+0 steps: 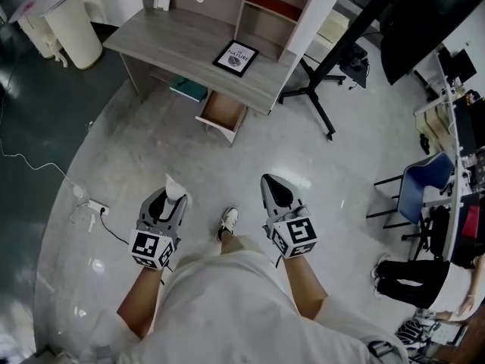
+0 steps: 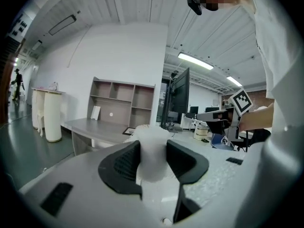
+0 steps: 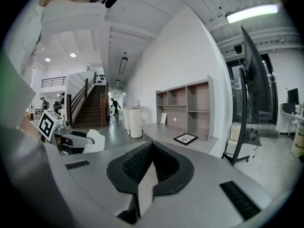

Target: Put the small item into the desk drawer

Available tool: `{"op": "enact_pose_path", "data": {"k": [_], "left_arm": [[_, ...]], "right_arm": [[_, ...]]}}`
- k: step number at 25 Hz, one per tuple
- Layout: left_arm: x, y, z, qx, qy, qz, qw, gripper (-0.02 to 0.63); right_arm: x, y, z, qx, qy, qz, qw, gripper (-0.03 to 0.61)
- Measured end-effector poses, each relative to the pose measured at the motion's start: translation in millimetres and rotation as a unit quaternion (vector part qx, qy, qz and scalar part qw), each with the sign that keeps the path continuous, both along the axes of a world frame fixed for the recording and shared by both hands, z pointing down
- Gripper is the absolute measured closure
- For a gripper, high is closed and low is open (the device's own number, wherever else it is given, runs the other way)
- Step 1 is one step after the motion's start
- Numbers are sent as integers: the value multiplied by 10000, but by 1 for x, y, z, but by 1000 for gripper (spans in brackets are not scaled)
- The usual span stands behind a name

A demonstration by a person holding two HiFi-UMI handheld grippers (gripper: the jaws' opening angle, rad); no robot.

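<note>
Left hand-held gripper (image 1: 167, 203) has its jaws fairly wide but clamped on the small item (image 1: 176, 188), a white, soft-looking lump. In the left gripper view both pads press its sides (image 2: 153, 151) and its top sticks out past the tips. Can't tell what it is, maybe crumpled paper or foam. The wide jaw gap is just the item's own bulk, not a loose grip. Right hand-held gripper (image 1: 271, 182) has its jaws fully together with nothing between them, confirmed in its own view (image 3: 151, 163); probably kept free to deal with the drawer. The worktop (image 1: 174, 40) is well ahead of the person, and both grippers are held low, near the body and well short of it. The drawer (image 1: 223, 112) hangs under the worktop's front edge, below the framed picture (image 1: 236, 58), already pulled out with its cavity showing. So my read is carry phase: item secured, drop not yet done. Next is to close in on the worktop, get the left jaws over the drawer opening and release. Risk: a light item could snag on a pad.
</note>
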State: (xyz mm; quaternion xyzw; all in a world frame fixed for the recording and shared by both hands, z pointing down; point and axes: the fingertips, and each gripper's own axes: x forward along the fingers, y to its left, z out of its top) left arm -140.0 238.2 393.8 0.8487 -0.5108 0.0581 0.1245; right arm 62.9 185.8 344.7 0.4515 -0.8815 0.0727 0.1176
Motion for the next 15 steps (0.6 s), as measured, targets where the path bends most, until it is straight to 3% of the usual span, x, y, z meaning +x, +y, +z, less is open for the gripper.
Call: {"op": "enact_pose_path", "data": {"k": [8, 15], "left_arm": [[69, -116, -34, 223, -121, 9, 9997, 451], [57, -161, -41, 216, -305, -263, 9990, 451]], "right_arm": [[35, -105, 5, 47, 155, -498, 9986, 581], [8, -146, 9, 29, 97, -1014, 9948, 581]]}}
